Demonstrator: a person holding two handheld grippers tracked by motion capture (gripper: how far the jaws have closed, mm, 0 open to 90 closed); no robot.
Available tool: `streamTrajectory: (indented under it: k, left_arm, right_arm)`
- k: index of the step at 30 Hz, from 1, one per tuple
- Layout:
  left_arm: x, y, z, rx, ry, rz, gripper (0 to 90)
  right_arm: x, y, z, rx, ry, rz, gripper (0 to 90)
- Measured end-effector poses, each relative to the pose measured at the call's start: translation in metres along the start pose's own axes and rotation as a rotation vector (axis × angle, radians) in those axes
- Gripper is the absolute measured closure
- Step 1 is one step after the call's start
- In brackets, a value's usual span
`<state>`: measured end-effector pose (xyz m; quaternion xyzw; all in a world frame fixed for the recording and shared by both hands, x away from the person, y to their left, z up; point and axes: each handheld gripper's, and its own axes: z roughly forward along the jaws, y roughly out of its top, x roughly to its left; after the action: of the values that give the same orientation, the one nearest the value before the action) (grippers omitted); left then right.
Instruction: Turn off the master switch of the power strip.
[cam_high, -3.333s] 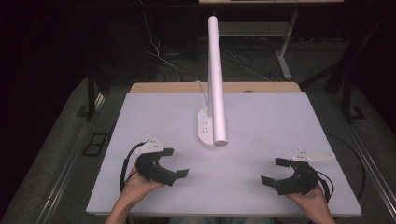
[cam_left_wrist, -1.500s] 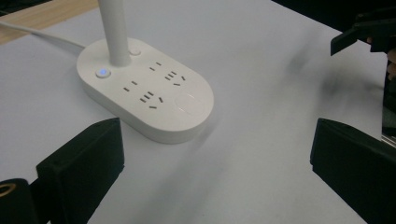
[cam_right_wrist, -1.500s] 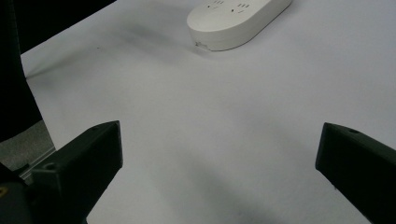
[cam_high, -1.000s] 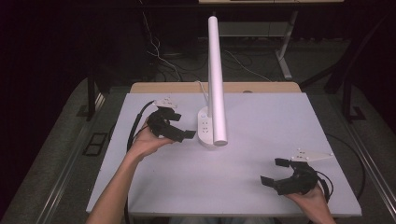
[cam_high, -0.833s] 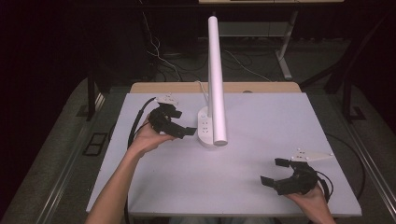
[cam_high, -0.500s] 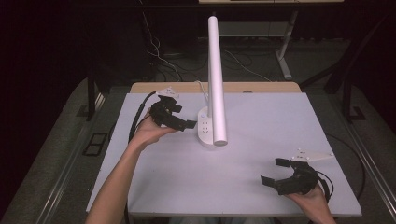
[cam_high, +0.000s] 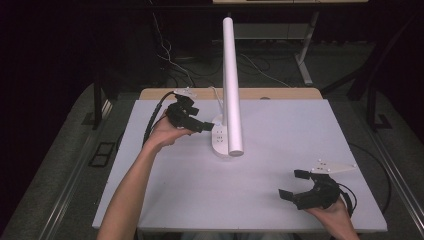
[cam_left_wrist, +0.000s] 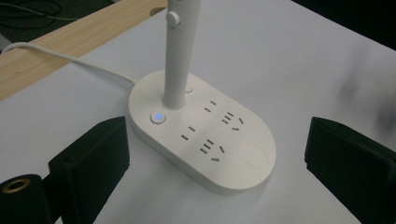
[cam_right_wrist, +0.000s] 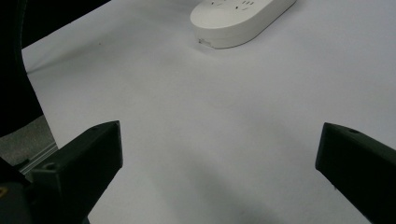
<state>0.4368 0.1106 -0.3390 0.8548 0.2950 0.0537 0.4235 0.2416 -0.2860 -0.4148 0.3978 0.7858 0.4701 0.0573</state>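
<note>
Lamp base (cam_left_wrist: 201, 140), a white oval slab with socket slots across its top and a small round button glowing blue near one end, rests flat on the white table (cam_high: 280, 200), toward the table's far edge and a little left of its middle; a white post (cam_left_wrist: 180, 56) rises from the base, and in the high view the long white lamp tube (cam_high: 232, 90) reaches out over the base toward the camera; a white cord (cam_left_wrist: 70, 60) leaves the far end of the base and runs toward the bare wooden strip (cam_high: 280, 93) along the table's back edge. Beyond that strip the room is dark; grey floor lies on both sides of the table, loose cables trail on the floor behind the lamp, and a table leg (cam_high: 305, 55) stands behind and to the right of it.

Left gripper (cam_high: 202, 126) hovers just left of the base, its tips pointed at it; the jaws stand wide apart with nothing between them but the base lying ahead, untouched. Right gripper (cam_high: 292, 185) sits well apart from the base, near the table's front right corner; its jaws also gape wide and hold nothing, with bare tabletop between them and the base's near end farther off.
</note>
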Motion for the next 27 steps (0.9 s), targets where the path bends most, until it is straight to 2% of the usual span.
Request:
streamTrajectory:
  k: [15,27]
  left_arm:
    - [0.016,0.000,0.021,0.023,0.010,-0.037,8.1]
    - [0.031,-0.004,0.035,0.005,0.032,-0.095,13.3]
  right_arm:
    - [0.000,0.000,0.000,-0.001,-0.001,-0.012,0.0]
    - [0.000,0.000,0.001,0.005,-0.003,-0.012,0.0]
